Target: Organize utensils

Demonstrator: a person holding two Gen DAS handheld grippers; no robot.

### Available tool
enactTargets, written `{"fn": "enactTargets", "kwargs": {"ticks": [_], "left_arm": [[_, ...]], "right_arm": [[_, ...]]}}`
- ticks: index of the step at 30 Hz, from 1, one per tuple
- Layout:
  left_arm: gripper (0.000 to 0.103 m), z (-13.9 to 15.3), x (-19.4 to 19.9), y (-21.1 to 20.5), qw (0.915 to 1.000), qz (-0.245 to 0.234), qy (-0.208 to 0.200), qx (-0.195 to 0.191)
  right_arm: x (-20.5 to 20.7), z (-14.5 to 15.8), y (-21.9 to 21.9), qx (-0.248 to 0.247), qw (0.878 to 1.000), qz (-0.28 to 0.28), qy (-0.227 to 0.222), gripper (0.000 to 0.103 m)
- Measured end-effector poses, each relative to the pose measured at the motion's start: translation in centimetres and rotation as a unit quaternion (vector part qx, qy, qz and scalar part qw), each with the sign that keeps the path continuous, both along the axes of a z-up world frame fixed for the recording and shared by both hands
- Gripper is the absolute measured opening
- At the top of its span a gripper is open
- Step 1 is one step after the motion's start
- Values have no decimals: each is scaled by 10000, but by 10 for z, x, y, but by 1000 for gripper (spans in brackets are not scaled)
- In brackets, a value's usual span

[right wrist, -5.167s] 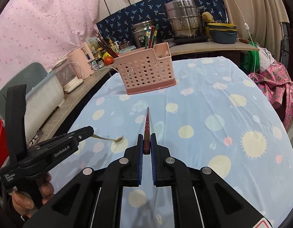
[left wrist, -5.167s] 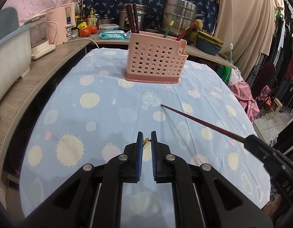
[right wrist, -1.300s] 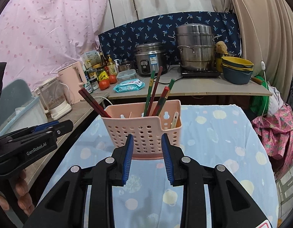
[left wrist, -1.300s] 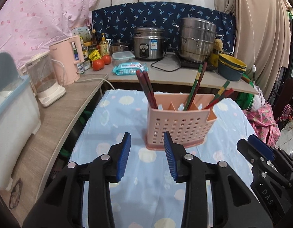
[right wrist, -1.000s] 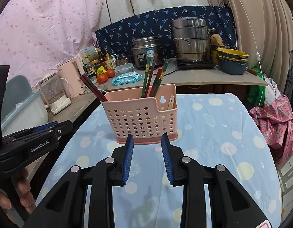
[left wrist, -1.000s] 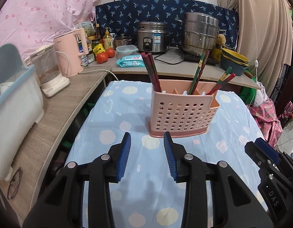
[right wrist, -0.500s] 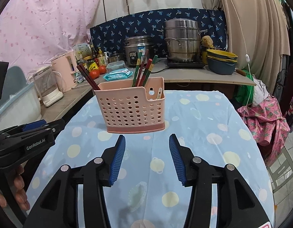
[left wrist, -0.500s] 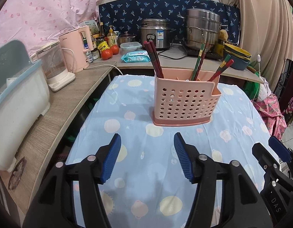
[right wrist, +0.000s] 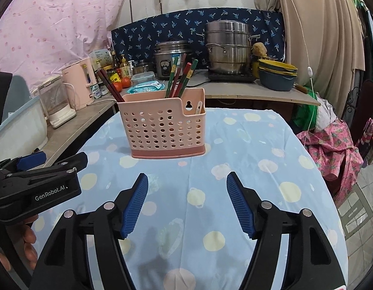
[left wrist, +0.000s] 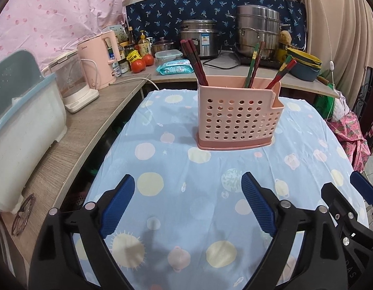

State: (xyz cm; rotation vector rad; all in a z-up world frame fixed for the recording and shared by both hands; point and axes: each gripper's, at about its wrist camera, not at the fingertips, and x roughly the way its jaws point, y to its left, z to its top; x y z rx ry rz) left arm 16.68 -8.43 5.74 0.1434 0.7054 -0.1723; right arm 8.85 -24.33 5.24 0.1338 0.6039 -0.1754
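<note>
A pink perforated utensil holder stands upright on the blue spotted tablecloth; it also shows in the right wrist view. Dark red chopsticks lean in its left compartment, green and red chopsticks stand in the middle and right, and a small pale spoon handle sits in the low right pocket. My left gripper is wide open and empty, well in front of the holder. My right gripper is wide open and empty, also in front of it.
A wooden counter runs along the left with a pink kettle, a clear jug and a large tub. Steel pots, a rice cooker, tomatoes and bowls stand behind. The table drops off at right.
Both grippers, earlier shut on a chopstick and a small utensil, have let them go; in the last second both have drawn back from the holder and opened wider.
</note>
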Motion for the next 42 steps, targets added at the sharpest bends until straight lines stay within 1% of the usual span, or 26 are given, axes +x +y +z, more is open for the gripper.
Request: {"fn": "enactTargets", "kwargs": {"ticks": [3, 5, 6, 8, 10, 12, 15, 16, 17, 21, 42], "left_arm": [[88, -3, 0, 0, 10000, 6, 38, 2], [88, -5, 0, 1, 10000, 8, 68, 3], [89, -6, 1, 1, 10000, 13, 90, 6], [89, -9, 1, 1, 9999, 19, 124, 3], [89, -11, 1, 1, 9999, 22, 151, 8], [89, -12, 2, 1, 9998, 28, 177, 6], [91, -13, 2, 2, 9998, 47, 196, -15], [92, -13, 3, 2, 9998, 54, 195, -18], [93, -13, 3, 2, 9998, 57, 191, -25], [94, -14, 3, 2, 9998, 69, 196, -28], [94, -18, 6, 5, 9996, 142, 241, 6]], "right_arm": [[0, -3, -2, 111, 9999, 14, 35, 68], [0, -5, -4, 203, 9998, 18, 47, 73], [-1, -6, -5, 230, 9997, 12, 50, 74], [-1, -7, -6, 230, 9997, -19, 56, 81], [-1, -8, -6, 215, 9997, -43, 46, 84], [-1, -8, -6, 192, 9998, -70, 43, 85], [0, -9, -7, 190, 9997, -100, 76, 88], [0, -10, -8, 211, 9997, -89, 94, 93], [0, -10, -8, 215, 9997, -94, 95, 96], [-1, -9, -7, 101, 9998, -157, 50, 96], [4, -13, -8, 137, 9996, -150, 193, 96]]}}
